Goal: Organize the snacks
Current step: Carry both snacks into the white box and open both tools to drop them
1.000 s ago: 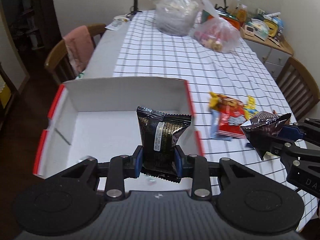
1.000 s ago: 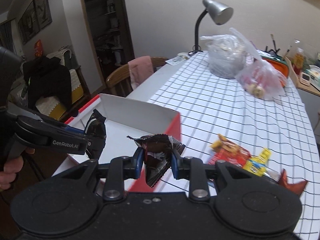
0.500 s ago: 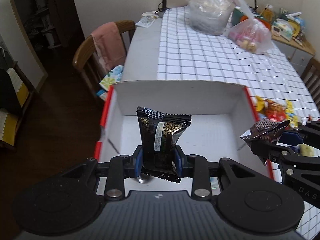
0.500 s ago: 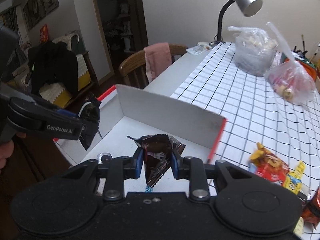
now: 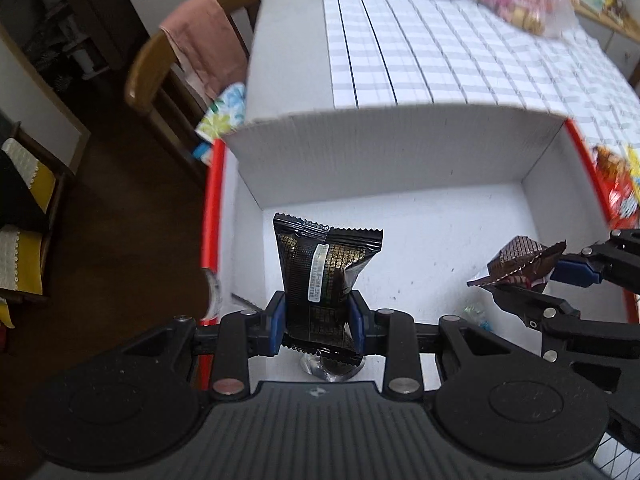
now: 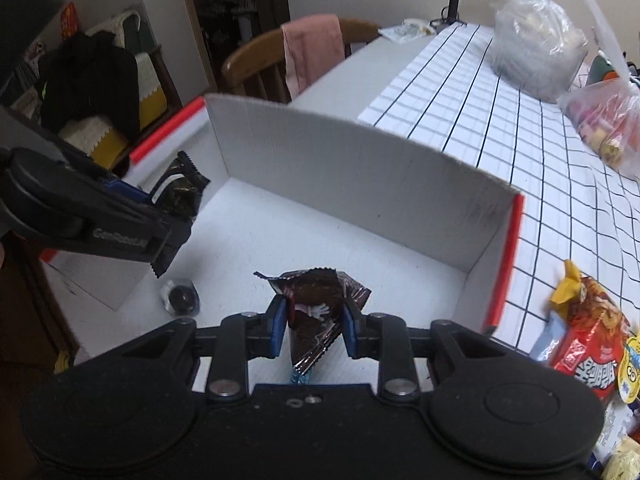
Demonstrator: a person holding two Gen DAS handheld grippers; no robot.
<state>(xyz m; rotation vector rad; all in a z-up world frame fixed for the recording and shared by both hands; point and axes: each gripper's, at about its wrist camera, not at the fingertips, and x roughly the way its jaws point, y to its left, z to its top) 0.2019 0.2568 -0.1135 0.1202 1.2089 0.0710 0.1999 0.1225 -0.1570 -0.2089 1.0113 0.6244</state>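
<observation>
My left gripper is shut on a black and gold snack packet and holds it upright over the left part of a white box with red edges. My right gripper is shut on a crumpled brown snack wrapper over the same box. The right gripper with its wrapper shows at the right of the left wrist view. The left gripper with its packet shows at the left of the right wrist view. A small round dark wrapped snack lies on the box floor.
Red and yellow snack packets lie on the checked tablecloth right of the box. Two plastic bags stand at the far end by a lamp. A wooden chair with a pink cloth stands at the table's left side.
Both grippers have moved forward and down over the box, each still holding its snack. The box now fills more of both views.
</observation>
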